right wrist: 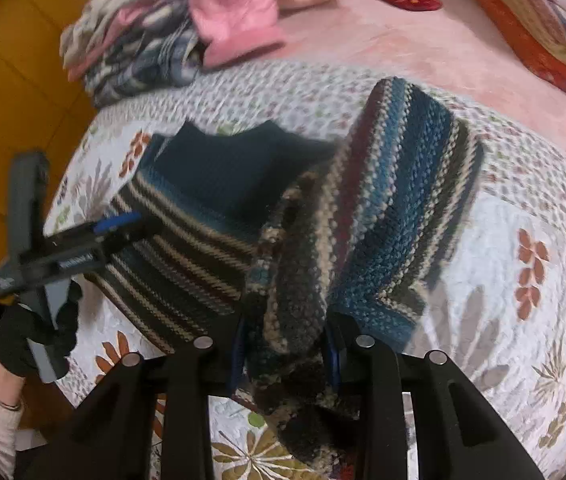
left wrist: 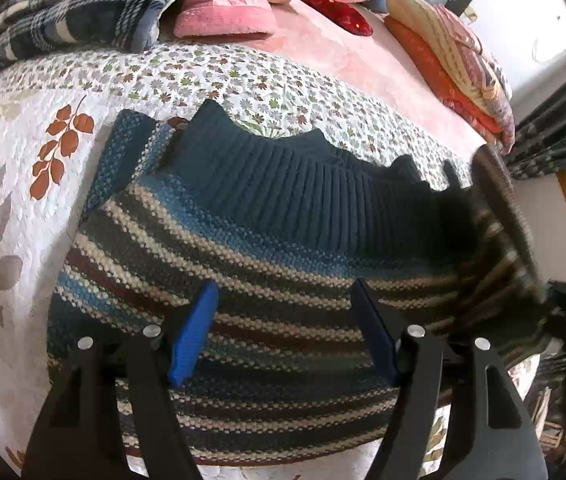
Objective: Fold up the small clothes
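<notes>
While the bed carries everything, its floral quilt is the ground for a striped sweater lying flat in the middle, dark ribbed collar toward the far side. Beyond the sweater, at the head of the bed, sit a plaid blanket, a pink garment and, to its right, folded orange bedding.

One sleeve is lifted off the quilt on the sweater's right side — its bunched cuff end sits between the blue fingers of the right tool, which is closed on it. The sleeve's stripes run upward from the grip, and the picture is blurred there.

Left of the sweater's middle, the left tool hangs just over the striped body with its fingers spread wide and nothing between them. From the right wrist view a gloved hand grips that tool's handle at the sweater's left edge.
</notes>
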### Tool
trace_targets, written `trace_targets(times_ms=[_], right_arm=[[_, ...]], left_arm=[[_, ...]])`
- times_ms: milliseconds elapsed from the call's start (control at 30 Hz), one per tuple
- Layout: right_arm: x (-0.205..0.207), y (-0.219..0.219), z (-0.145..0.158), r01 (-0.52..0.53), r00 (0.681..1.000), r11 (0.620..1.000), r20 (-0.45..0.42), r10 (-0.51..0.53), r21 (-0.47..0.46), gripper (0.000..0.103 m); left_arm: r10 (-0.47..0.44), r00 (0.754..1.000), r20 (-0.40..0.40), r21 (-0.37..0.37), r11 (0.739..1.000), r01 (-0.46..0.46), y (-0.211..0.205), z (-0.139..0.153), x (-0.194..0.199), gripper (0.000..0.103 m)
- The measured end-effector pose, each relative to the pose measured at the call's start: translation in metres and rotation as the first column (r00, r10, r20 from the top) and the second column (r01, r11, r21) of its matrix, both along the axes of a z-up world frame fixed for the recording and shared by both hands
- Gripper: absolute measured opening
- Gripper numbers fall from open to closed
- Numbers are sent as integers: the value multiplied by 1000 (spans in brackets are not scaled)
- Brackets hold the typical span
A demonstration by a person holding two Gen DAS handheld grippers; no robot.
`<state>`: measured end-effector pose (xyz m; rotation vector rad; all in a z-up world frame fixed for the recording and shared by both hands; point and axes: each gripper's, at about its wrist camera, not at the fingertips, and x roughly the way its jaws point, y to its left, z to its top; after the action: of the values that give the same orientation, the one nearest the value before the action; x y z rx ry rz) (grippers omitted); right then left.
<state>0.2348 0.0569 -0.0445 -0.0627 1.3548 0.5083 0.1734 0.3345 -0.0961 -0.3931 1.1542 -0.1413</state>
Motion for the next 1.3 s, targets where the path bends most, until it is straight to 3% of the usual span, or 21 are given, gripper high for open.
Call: trace_targets(times_ms=[267,400,533,600,767,967,1067,1200,1300], right_arm=[[-1,33,-36,-26,999,998,-42,24,-56,33],[-2,36,-44,-24,998,999,-67,22,-32,39],[-7,42,-47,-40,997,999,-73,38,-24,52],[-7,43,-42,-35,996,999,-82,34,-13,52],[-4,7,-3,60,994,986,-104,-44,157,52],[-11,-58,33,145,989,965,-63,-134,220,52],[-20,-88,26,176,984,966,-58,-168,186,52],[-26,-122,-9,254,963,947,-145,-229,195,52],[-26,-127,-26,274,954,948,-171,-246,165,52]], left_arm=[[28,1000,4,-75,997,-28,5,2,3,68],[36,999,-10,-130,991,-37,3,-1,6,68],[43,999,-30,-213,976,-49,-2,-5,10,68],[31,999,-37,-245,969,-40,-8,-7,11,68],[-12,999,-46,-297,955,-2,-27,-12,15,68],[-54,997,-47,-348,937,34,-49,-17,21,68],[-77,995,-59,-384,922,48,-61,-23,25,69],[-98,992,-81,-452,891,51,-75,-34,27,69],[-118,988,-96,-458,887,61,-90,-40,32,70]])
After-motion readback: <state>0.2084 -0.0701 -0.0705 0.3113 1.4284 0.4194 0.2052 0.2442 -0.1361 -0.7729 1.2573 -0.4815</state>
